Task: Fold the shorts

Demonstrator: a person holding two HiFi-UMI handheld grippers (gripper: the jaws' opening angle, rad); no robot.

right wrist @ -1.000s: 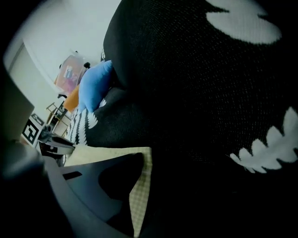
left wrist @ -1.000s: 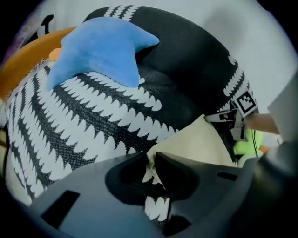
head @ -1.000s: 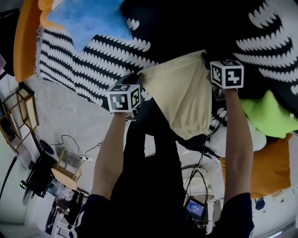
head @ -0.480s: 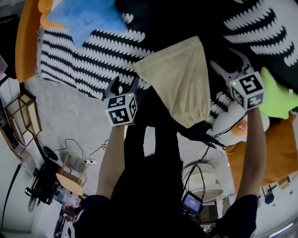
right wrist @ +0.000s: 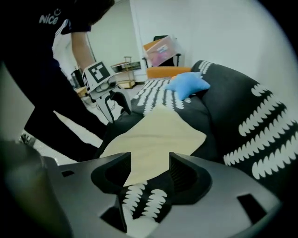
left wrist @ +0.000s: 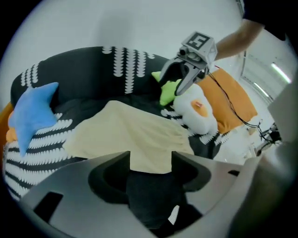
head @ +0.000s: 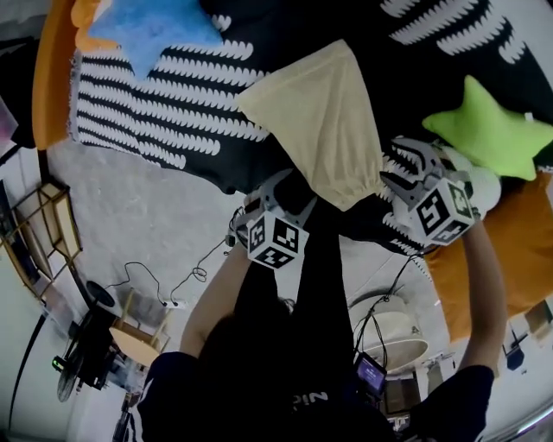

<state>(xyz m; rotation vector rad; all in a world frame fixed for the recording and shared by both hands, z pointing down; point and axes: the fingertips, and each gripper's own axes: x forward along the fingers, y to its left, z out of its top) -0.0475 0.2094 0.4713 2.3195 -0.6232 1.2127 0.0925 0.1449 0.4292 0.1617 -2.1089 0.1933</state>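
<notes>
Both grippers had let go of the shorts point(head: 324, 121) since 1 s ago and pulled back toward 6 o'clock in the head view, off the fabric edge they'd been at. Shorts lay flat on the sofa point(head: 173, 104), a pale yellow folded wedge w/ the gathered waistband at its 5 o'clock end, near the seat's front edge.

L gripper point(head: 285, 194) hung off the sofa front w/ the shorts at its 1 o'clock. Its jaws had just swung wide, then eased in a touch, and stood well apart w/ nothing between them; its own view showed only dark cloth and the shorts' edge beyond.

R gripper point(head: 402, 168) sat just beside the waistband, shorts at its 10 o'clock, not touching. Its jaws did the same and were apart and empty, w/ the striped cover showing through the gap.

Blue star point(head: 151, 26) lay at 11 o'clock of the shorts, green star point(head: 492, 134) at 3 o'clock — both well apart from them. Orange cushion point(head: 518, 250) was at 4 o'clock, past the R gripper.
</notes>
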